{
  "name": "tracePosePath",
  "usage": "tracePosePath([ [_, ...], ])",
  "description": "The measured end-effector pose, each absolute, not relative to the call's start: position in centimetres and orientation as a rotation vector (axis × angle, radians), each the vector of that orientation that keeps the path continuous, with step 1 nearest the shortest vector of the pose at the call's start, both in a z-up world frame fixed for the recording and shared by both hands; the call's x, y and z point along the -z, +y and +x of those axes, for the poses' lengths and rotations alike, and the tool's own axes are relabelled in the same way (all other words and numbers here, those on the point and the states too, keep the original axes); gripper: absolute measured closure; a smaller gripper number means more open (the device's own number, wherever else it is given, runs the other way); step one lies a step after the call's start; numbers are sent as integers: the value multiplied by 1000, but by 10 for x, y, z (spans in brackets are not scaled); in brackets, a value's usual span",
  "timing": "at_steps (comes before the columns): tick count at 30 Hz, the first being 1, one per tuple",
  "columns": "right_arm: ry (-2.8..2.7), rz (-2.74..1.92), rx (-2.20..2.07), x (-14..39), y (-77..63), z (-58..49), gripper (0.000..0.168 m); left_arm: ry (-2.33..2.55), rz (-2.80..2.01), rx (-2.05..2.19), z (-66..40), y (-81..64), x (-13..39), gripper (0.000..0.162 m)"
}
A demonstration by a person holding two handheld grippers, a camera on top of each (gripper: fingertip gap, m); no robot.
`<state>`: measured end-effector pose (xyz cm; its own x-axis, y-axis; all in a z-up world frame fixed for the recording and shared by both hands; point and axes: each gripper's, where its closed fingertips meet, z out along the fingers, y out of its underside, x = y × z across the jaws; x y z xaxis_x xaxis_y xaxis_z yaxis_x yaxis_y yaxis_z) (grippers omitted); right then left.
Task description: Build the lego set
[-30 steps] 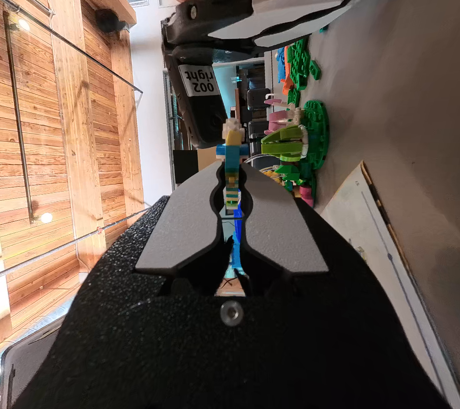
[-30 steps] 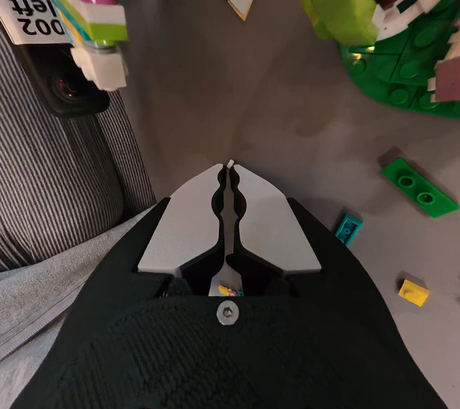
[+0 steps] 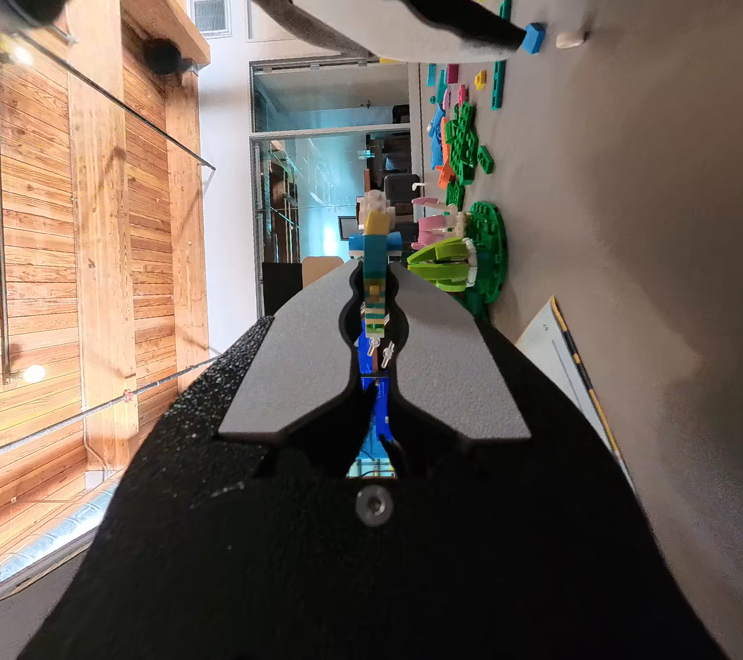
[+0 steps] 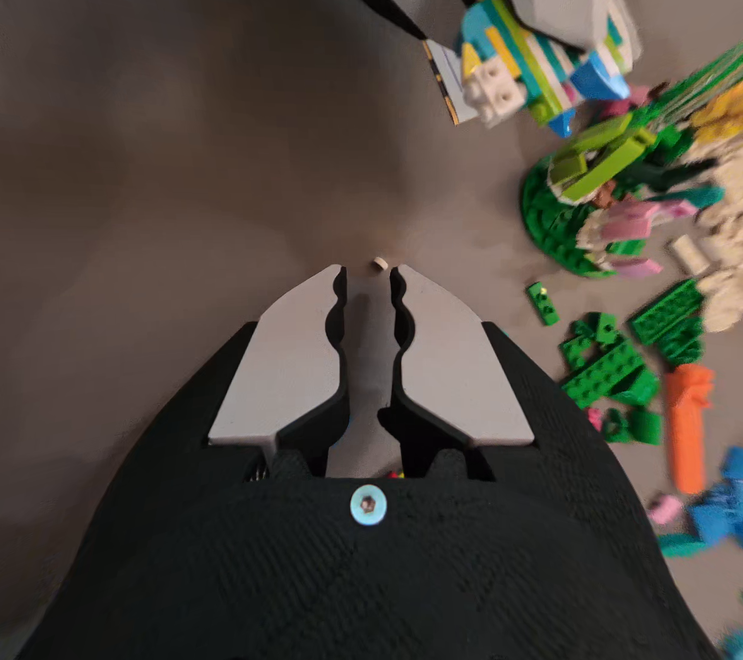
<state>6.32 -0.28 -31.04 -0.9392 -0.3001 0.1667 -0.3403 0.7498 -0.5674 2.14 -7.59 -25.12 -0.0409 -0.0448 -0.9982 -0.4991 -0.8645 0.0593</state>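
While the left gripper (image 3: 376, 275) stays clamped on a small teal and yellow lego figure (image 3: 376, 259), the right gripper (image 4: 366, 271) stands slightly parted and empty; a tiny cream stud (image 4: 379, 263) lies on the grey table (image 4: 201, 178) at its tips; the green round build (image 4: 563, 222) sits toward 2 o'clock.

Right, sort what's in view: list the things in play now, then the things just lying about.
In play:
left gripper, shut on the small striped model
right gripper, open
tiny cream stud at its jaws

Lying about:
round green base
orange piece
loose green plates
booklet
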Motion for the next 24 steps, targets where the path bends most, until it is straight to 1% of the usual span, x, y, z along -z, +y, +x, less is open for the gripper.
tracePosePath([
  [4,-2753,756,-905,310,-8,61,150,574,-1918,-1972,21,-77,252,154],
  [8,-2786,886,-821,314,-10,61,160,571,-1920,-1968,21,-79,252,155],
  [10,-2796,927,-758,317,-10,58,161,573,-1920,-1969,21,-79,252,155],
  [12,-2814,939,-713,318,-10,56,162,578,-1917,-1969,23,-78,251,155],
  [14,-2834,934,-703,318,-10,56,168,585,-1908,-1981,24,-77,249,154],
  [24,-2985,814,-693,323,-5,53,168,566,-1902,-1968,26,-76,246,155],
])
